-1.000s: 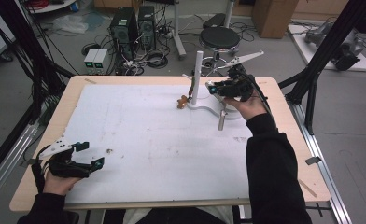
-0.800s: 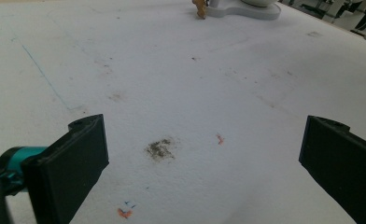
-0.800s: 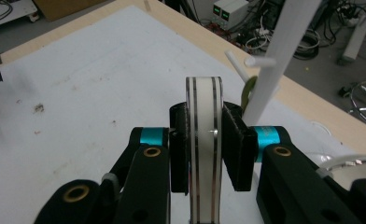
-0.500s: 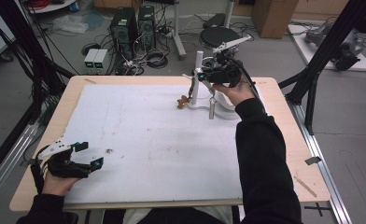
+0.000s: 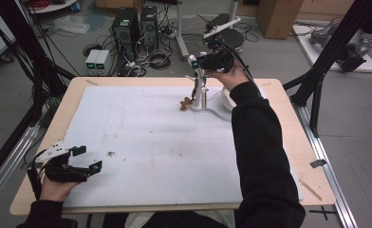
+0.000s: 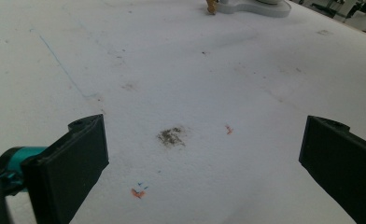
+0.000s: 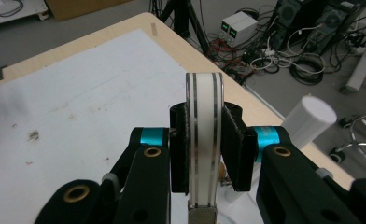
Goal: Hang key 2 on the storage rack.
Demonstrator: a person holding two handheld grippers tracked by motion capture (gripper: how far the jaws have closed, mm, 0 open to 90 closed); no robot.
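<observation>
My right gripper (image 5: 197, 63) hangs above the far middle of the table, over a white stand (image 5: 216, 107) with an upright post (image 5: 201, 90). In the right gripper view the gripper (image 7: 203, 140) is shut on a flat white band (image 7: 203, 102) with two thin silver lines and a knurled metal end; the post's round top (image 7: 312, 114) shows just beyond it. A small brown object (image 5: 186, 103) lies at the stand's left foot. My left gripper (image 5: 87, 160) rests at the front left, open, with nothing between its fingers (image 6: 202, 158).
A white sheet (image 5: 151, 128) covers the wooden table (image 5: 293, 142). A dark smudge (image 6: 172, 136) and small orange marks lie ahead of the left gripper. Computers, cables and a stool stand on the floor beyond the far edge; black frame legs flank the table.
The right hand has lifted and carried the white band leftward and farther away, to above the post. The left hand has stayed put.
</observation>
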